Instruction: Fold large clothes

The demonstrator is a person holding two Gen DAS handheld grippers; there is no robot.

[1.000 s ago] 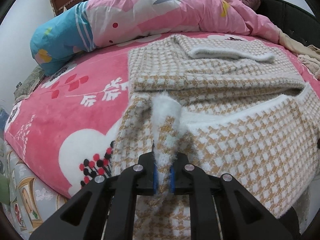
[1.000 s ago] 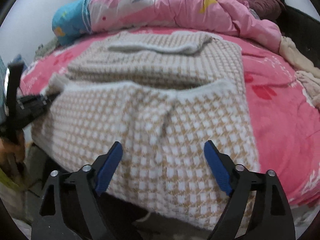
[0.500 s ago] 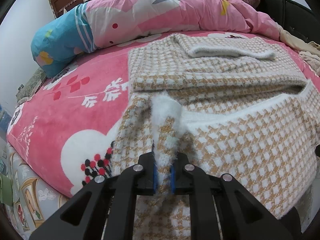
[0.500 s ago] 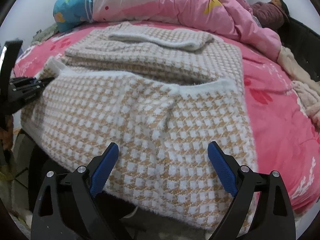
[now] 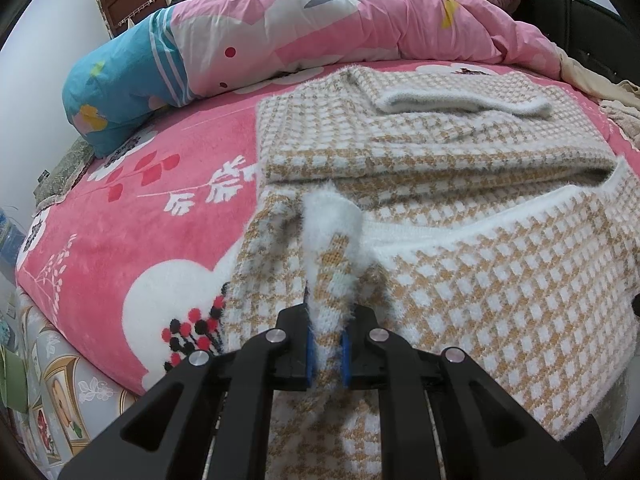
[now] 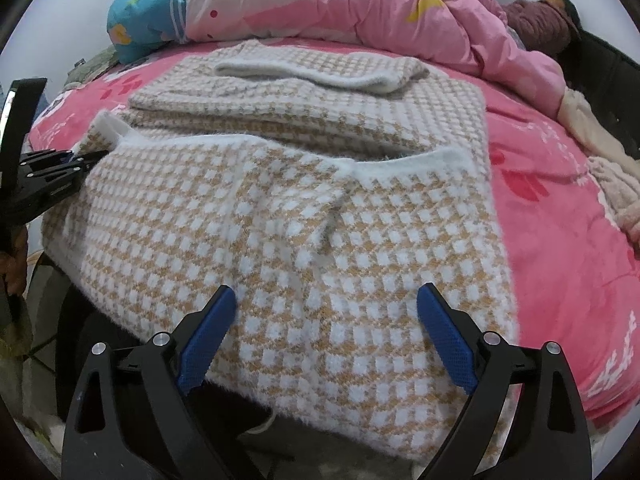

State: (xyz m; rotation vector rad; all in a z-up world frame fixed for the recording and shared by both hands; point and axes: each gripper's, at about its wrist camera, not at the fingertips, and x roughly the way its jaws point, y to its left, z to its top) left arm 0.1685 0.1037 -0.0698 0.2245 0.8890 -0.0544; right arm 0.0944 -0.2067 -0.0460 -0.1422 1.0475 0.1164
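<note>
A large tan-and-white checked knit garment (image 5: 460,280) with fluffy white trim lies on the bed, its far part folded over itself (image 5: 400,140). My left gripper (image 5: 326,320) is shut on a bunched corner of its white-trimmed edge, which stands up between the blue pads. The right wrist view shows the same garment (image 6: 280,220) draped over the bed's near edge, with my left gripper (image 6: 80,160) pinching its left corner. My right gripper (image 6: 326,300) hovers open just above the hanging front part, with its blue pads (image 6: 208,332) wide apart and not touching the cloth.
A pink flowered blanket (image 5: 140,220) covers the bed. A pink quilt with a blue end (image 5: 120,80) is heaped along the far side, and a person lies under it at the far right (image 6: 536,20). Beige clothes (image 6: 612,184) lie at the right edge.
The right gripper's jaws have spread a little wider over the garment's front part. The left gripper keeps its hold on the corner and has not moved.
</note>
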